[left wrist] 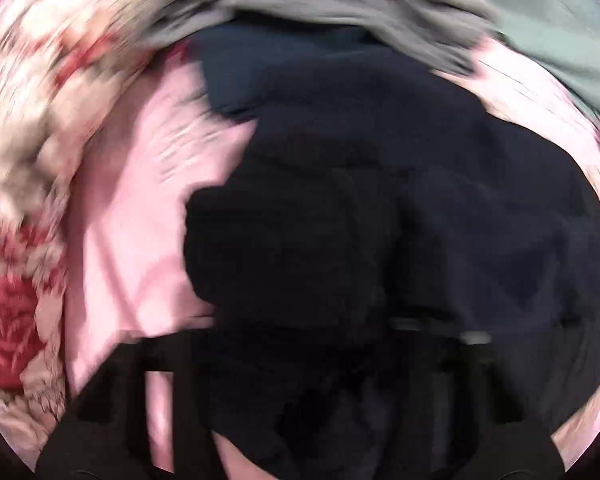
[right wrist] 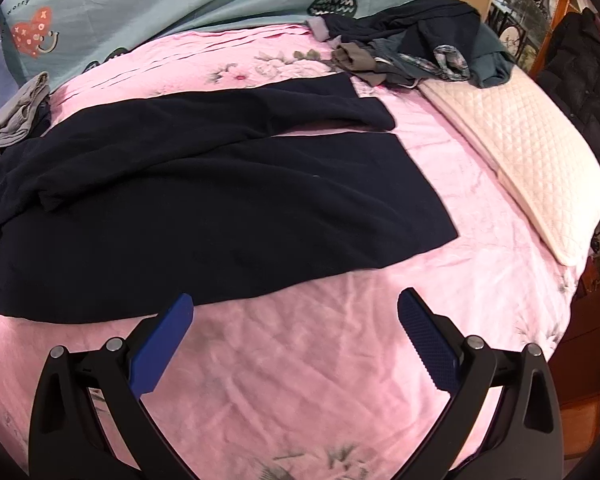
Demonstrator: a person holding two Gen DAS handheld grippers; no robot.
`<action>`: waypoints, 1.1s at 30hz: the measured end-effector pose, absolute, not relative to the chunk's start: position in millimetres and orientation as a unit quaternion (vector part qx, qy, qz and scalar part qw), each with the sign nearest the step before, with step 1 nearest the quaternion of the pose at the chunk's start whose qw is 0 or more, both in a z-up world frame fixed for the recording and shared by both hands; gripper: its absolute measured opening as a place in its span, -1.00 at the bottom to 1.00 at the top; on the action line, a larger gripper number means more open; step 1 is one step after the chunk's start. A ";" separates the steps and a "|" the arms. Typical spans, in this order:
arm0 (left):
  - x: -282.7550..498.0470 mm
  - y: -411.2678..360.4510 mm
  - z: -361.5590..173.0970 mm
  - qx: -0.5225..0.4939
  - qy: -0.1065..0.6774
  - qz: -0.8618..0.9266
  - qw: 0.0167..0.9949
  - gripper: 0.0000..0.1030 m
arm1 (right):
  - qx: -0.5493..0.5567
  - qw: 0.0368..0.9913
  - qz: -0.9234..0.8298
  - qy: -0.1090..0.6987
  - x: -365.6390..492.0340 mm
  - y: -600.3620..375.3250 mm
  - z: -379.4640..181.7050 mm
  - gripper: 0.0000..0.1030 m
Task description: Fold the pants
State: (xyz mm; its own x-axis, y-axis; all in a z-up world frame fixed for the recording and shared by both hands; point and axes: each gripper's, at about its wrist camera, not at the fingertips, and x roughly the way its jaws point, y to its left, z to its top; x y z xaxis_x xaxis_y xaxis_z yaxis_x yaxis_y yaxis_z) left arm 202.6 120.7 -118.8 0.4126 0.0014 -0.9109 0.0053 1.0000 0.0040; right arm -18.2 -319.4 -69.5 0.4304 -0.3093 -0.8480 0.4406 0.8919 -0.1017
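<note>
Pants (right wrist: 204,184), dark navy, spread flat on the pink bedsheet (right wrist: 300,360), legs extending toward the white quilted pillow (right wrist: 532,160) and a heap of mixed clothes (right wrist: 420,48) beyond them. Right gripper (right wrist: 296,320) hovers over bare sheet just beside the pants' near edge, blue pads (right wrist: 428,344) spread wide; left gripper (left wrist: 300,360) is buried in blurred dark pants fabric (left wrist: 380,200), its state impossible to tell

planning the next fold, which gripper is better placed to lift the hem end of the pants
Right. The right gripper is open, just short of the pants, whose hems lie ahead. The left view is blurred, buried in dark fabric.
</note>
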 end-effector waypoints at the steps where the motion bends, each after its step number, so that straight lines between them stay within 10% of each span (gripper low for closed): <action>1: 198.5 113.7 -112.8 0.026 0.538 0.005 0.842 -0.32 | 0.069 0.842 -0.228 0.483 -20.4 -324.0 -69.2 0.97; 11: 125.2 116.5 -44.1 -0.046 0.508 -0.007 0.860 -0.33 | 0.162 0.800 -0.344 0.464 -20.8 -455.1 -105.3 0.92; 14: 121.2 115.4 -46.9 -0.045 0.513 0.008 0.857 -0.33 | 0.177 0.774 -0.333 0.508 10.2 -474.0 -135.8 0.50; 16: 121.2 117.1 -47.8 -0.059 0.517 0.018 0.854 -0.33 | 0.190 0.793 -0.316 0.484 19.7 -476.2 -134.6 -0.48; 18: 123.8 125.8 -48.2 -0.074 0.524 0.021 0.848 -0.33 | 0.198 0.804 -0.286 0.483 31.6 -477.6 -127.5 -0.65; 27: 70.4 116.2 -29.7 -0.027 0.595 -0.003 0.803 -0.11 | 0.173 0.807 -0.231 0.515 -49.4 -507.1 -28.6 -0.62; 30: 52.9 115.3 -80.8 0.042 0.655 0.038 0.753 0.15 | 0.066 0.730 -0.285 0.618 -57.2 -518.2 -71.6 0.26; 33: 36.2 131.9 -87.7 0.018 0.660 0.064 0.748 0.31 | -0.046 0.716 -0.354 0.600 -46.5 -514.8 -76.9 0.28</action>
State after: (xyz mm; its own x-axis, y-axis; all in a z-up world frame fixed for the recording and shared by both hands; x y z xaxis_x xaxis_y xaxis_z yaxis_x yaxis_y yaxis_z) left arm 36.2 131.9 -87.7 0.1196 0.1199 -0.9855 -0.0711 0.9912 0.1120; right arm -46.6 -514.8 -76.9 0.0299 -0.5616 -0.8268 0.4513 0.7457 -0.4902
